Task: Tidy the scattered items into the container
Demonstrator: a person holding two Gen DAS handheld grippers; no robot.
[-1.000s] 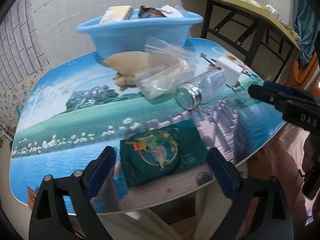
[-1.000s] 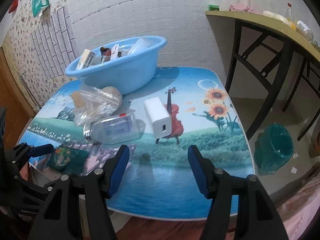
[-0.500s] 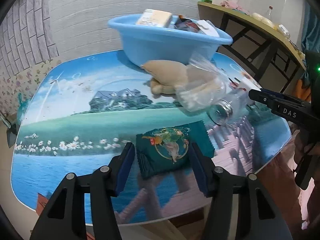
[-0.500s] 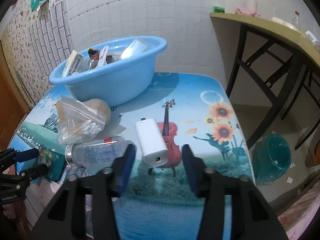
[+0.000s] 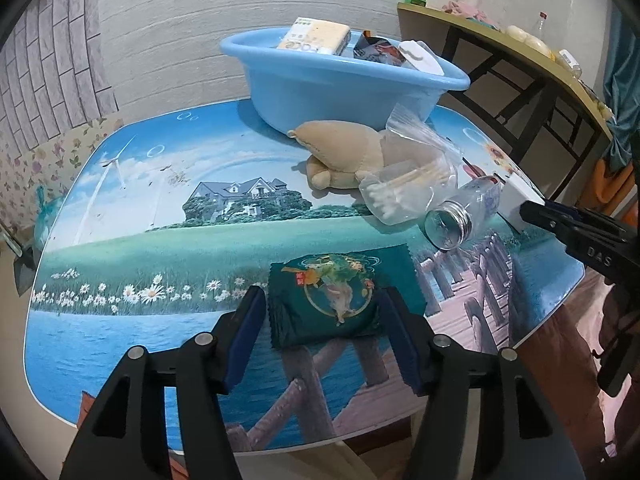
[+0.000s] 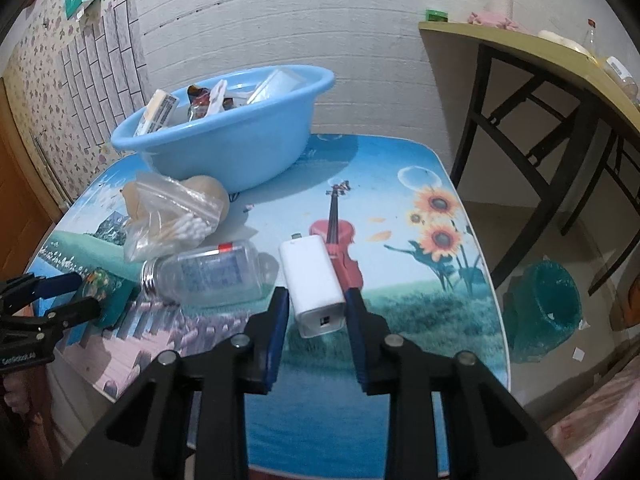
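Fingers of both grippers have closed in: left gripper (image 5: 322, 312) now brackets the green packet (image 5: 334, 300), right gripper (image 6: 314, 306) the white charger (image 6: 314, 286), neither visibly pinched; basin (image 6: 240, 148) next.

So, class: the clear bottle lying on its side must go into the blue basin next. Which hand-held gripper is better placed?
Neither is free: the left hand-held gripper straddles the green packet, the right the white charger. The bottle lies beside the right one, so right.
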